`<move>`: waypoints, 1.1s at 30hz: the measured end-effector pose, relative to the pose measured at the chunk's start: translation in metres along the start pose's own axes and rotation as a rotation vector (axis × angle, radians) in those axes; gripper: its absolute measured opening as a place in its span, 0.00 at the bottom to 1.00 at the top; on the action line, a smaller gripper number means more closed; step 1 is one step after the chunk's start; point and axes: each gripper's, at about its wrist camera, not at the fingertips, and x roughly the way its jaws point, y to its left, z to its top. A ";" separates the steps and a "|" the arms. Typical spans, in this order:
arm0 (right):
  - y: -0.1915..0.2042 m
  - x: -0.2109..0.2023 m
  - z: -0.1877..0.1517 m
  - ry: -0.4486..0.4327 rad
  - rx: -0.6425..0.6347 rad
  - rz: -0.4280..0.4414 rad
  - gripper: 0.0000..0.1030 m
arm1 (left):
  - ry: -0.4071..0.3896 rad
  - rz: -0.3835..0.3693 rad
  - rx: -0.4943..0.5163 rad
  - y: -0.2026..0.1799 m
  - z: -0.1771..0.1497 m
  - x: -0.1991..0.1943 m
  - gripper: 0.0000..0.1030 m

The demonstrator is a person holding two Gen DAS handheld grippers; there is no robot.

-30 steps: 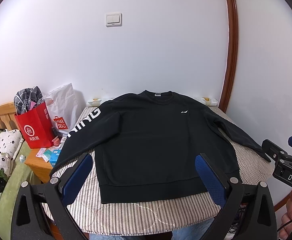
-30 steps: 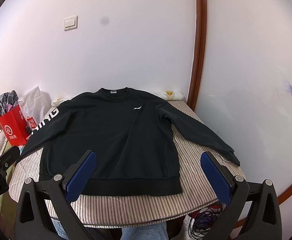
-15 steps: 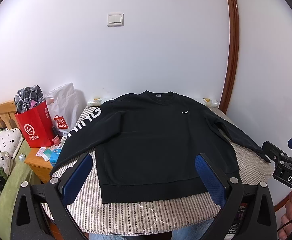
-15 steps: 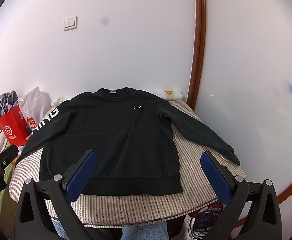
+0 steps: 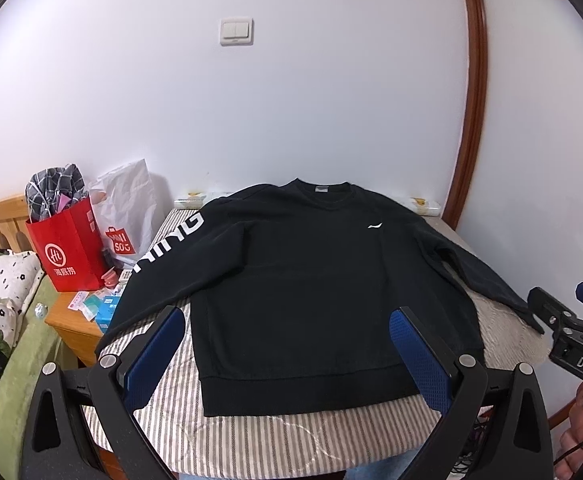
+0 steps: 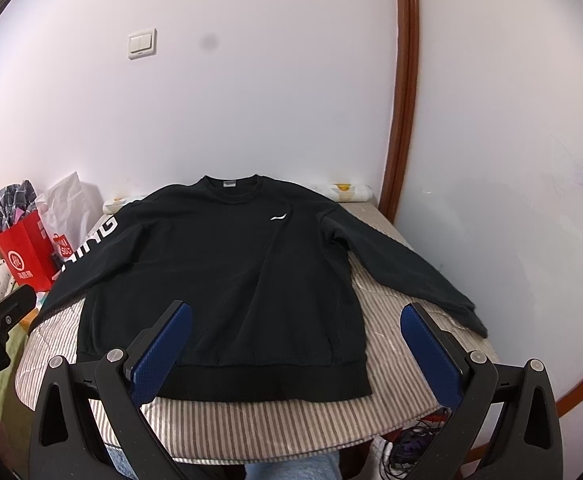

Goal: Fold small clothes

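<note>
White walls [image 5: 331, 100] backed a table [image 5: 271, 440] covered in striped cloth, with a brown door frame [image 5: 471, 120] at 1 o'clock and a switch [image 5: 236, 32] high on the wall at 12.

On the table lay the sweatshirt [image 5: 299, 292], black, spread flat face up, collar at 12 o'clock toward the wall and hem at 6, near the table's front edge. Both sleeves were stretched out and angled down, one toward 8 o'clock with white letters along it, the other toward 4 with its cuff at the table's edge. A small white logo sat on the chest.

The left tool [image 5: 289, 358] hovered above the hem, its blue pads wide apart and gripping nothing. The right tool [image 6: 295, 350] hung likewise over the hem and the bare cloth toward 4 o'clock, spread wide, holding nothing; its tip also showed in the left view at 3 o'clock, with part of a hand [image 5: 579, 432] below it.

At 9 o'clock stood a red bag [image 5: 67, 248] and a white bag [image 5: 125, 208] on a nightstand [image 5: 71, 320], with a bed [image 5: 7, 320] beyond. Cables [image 6: 411, 452] lay under the table at 5 o'clock.
</note>
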 end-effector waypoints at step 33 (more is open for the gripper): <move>0.016 0.228 -0.040 0.317 0.038 -0.011 0.97 | 0.202 -0.002 -0.657 0.224 -0.068 0.208 0.86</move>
